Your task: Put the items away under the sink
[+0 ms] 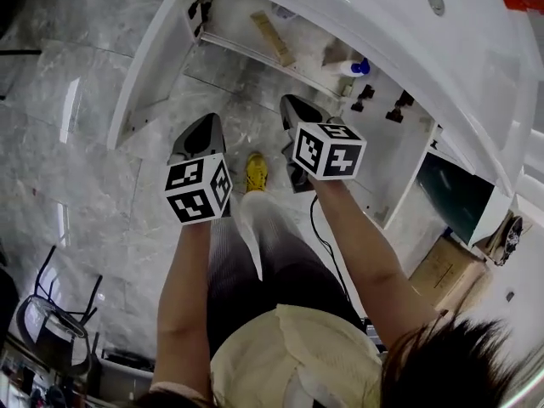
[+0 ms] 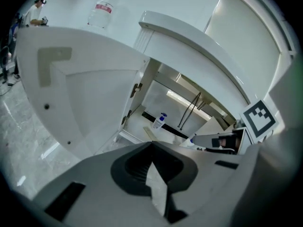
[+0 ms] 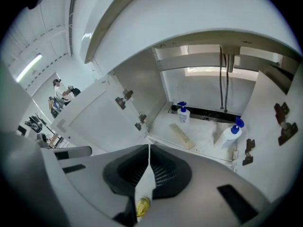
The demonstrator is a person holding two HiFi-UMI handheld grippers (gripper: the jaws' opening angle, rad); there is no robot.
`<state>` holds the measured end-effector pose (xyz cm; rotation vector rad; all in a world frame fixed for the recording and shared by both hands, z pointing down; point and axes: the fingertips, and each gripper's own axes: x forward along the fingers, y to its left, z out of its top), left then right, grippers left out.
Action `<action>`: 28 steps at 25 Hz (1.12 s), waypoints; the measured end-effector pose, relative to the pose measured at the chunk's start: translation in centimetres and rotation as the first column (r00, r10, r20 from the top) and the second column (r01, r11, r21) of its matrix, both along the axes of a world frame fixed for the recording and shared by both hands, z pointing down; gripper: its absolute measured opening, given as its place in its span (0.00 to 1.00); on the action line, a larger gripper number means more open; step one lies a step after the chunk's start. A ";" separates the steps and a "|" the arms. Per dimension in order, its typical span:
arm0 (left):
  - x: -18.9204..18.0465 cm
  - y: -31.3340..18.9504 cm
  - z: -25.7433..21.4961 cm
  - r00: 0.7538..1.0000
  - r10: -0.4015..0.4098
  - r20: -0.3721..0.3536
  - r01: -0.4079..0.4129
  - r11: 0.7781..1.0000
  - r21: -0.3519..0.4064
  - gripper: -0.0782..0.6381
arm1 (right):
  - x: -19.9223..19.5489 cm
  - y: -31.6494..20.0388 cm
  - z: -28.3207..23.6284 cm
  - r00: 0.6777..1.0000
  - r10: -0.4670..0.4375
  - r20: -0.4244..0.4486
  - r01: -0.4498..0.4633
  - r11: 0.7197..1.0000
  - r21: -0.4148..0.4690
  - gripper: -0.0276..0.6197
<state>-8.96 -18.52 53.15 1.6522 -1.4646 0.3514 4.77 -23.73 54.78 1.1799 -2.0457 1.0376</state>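
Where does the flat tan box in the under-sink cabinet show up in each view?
Head view: tan box, top centre.
Left gripper view: tan box, just below centre.
Right gripper view: tan box, right of centre.
Shared landmark: blue-capped bottle, to its right.

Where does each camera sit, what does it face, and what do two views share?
Head view: on the head, facing steeply down at the cabinet; forearms, left gripper, right gripper, a shoe.
Left gripper view: on the left gripper, facing into the cabinet past its closed jaws.
Right gripper view: on the right gripper, likewise; closed jaws, the shoe below.
Shared: both gripper views show the rear pump bottle.
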 end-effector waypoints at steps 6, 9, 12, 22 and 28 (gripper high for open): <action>-0.4 0.5 -3.9 1.000 0.002 0.002 -0.002 1.000 0.023 0.16 | 0.1 1.3 -3.8 0.999 0.038 0.033 -0.038 0.999 0.006 0.09; -0.3 1.1 -5.9 1.000 0.015 -0.003 -0.015 0.999 0.030 0.16 | 0.0 1.9 -5.8 0.998 0.039 0.043 -0.040 0.999 0.014 0.09; -0.3 1.8 -7.4 1.000 0.022 0.000 -0.022 0.999 0.035 0.16 | -0.4 2.4 -7.5 0.998 0.028 0.055 -0.029 0.999 0.027 0.09; -1.3 3.3 -9.4 1.000 0.019 0.023 -0.020 1.000 0.020 0.16 | -1.3 4.6 -10.0 0.997 0.010 0.073 -0.012 0.999 0.033 0.09; -1.3 3.0 -9.0 0.999 0.022 0.028 -0.023 0.999 0.023 0.16 | -0.7 5.2 -9.0 0.999 0.013 0.053 -0.014 1.000 0.020 0.09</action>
